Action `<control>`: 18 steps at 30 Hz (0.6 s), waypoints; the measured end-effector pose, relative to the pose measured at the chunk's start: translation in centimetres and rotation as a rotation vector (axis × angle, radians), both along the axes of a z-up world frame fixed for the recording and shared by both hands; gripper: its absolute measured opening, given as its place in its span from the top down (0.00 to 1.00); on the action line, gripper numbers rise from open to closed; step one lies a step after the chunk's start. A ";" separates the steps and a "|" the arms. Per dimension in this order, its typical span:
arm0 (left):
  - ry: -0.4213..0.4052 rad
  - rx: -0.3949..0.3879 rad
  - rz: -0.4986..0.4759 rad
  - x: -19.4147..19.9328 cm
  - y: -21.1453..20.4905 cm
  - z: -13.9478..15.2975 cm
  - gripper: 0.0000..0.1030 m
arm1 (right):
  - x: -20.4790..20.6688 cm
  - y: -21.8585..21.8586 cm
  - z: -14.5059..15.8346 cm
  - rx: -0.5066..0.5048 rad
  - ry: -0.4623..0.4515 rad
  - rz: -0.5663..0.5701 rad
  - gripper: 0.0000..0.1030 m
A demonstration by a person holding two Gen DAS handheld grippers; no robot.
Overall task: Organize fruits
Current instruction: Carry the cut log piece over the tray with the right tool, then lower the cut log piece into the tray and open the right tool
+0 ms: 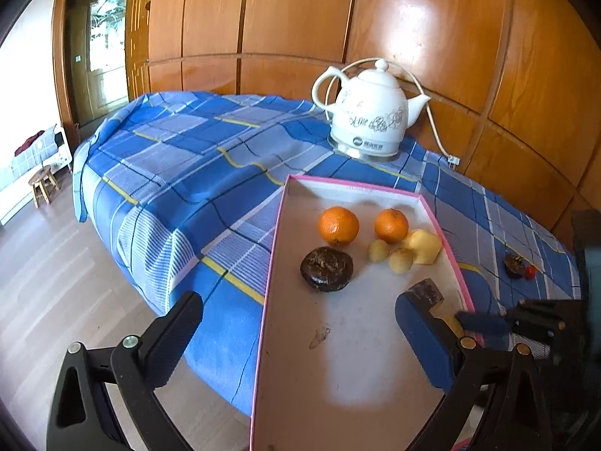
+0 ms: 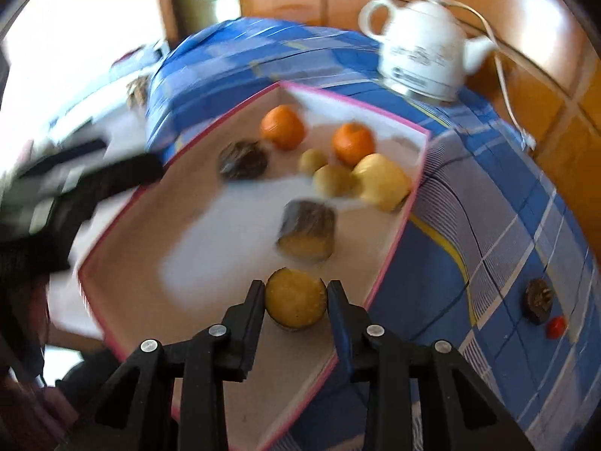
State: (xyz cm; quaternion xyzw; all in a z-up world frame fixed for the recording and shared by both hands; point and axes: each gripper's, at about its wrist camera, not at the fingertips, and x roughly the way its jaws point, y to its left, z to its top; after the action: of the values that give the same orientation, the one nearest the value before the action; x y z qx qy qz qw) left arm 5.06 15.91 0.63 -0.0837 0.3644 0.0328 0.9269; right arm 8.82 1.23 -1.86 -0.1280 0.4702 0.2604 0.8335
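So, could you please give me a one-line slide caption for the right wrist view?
Right gripper clamps a yellow-fleshed cut fruit piece over the pink-rimmed shallow tray.

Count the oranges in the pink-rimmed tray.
2. One orange sits toward the tray's far left, the other orange to its right, beside the yellow fruits. None seems hidden.

Glossy wooden wall panels (image 1: 375, 18) behind, a glazed door (image 1: 105, 56) at left, pale plank floor (image 1: 56, 282), small stool (image 1: 44, 184)
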 end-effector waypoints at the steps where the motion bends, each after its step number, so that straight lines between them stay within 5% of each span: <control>1: 0.006 0.002 -0.002 0.0 0.0 -0.1 0.00 | 0.5 -0.3 -0.1 0.036 0.024 -0.013 0.67; 18: 0.024 0.008 -0.032 -0.1 -0.7 -0.2 0.00 | -0.2 -0.6 -0.4 0.094 0.051 -0.020 0.65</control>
State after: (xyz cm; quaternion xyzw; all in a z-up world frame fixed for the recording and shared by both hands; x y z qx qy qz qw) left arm 4.93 15.21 0.44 -0.0736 0.3767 0.0204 0.9232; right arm 8.58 0.63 -2.21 -0.0773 0.4798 0.2772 0.8288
